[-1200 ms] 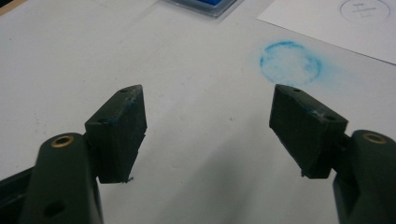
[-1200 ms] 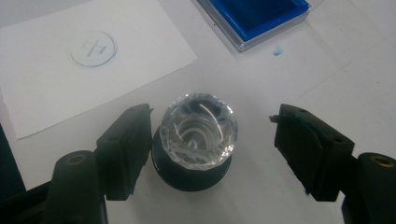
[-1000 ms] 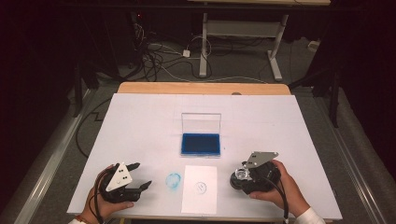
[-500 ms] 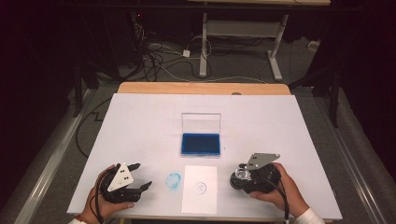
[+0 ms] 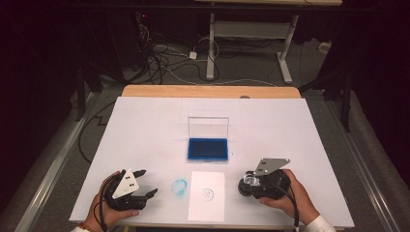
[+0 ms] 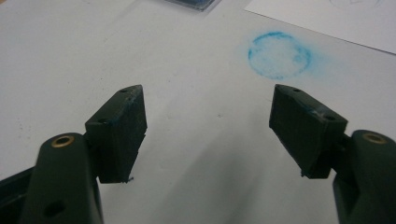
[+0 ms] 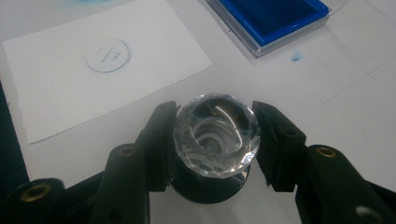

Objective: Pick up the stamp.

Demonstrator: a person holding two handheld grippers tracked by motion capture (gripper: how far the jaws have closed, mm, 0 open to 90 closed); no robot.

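My right gripper (image 7: 215, 140) stands clamped on the faceted clear stamp (image 7: 216, 134) near the table's front edge, just right of the printed paper (image 5: 208, 195) (ink pad (image 5: 208, 149) open behind it), while my left gripper (image 6: 208, 126) rests spread and empty.

The table (image 5: 145, 130) has a white top, with a bare wooden strip along its far edge. An ink pad (image 5: 208, 149) with a blue pad lies at mid-table, its clear lid standing upright behind it. A white sheet (image 5: 208, 195) lies flat at the near edge, just in front of the ink pad, bearing a faint round stamp mark (image 7: 108, 54). A round blue smudge (image 5: 180, 186) marks the tabletop just left of the sheet. A small blue spot (image 7: 296, 57) marks the top beside the ink pad. The stamp (image 7: 215, 135) stands on the top right of the sheet.
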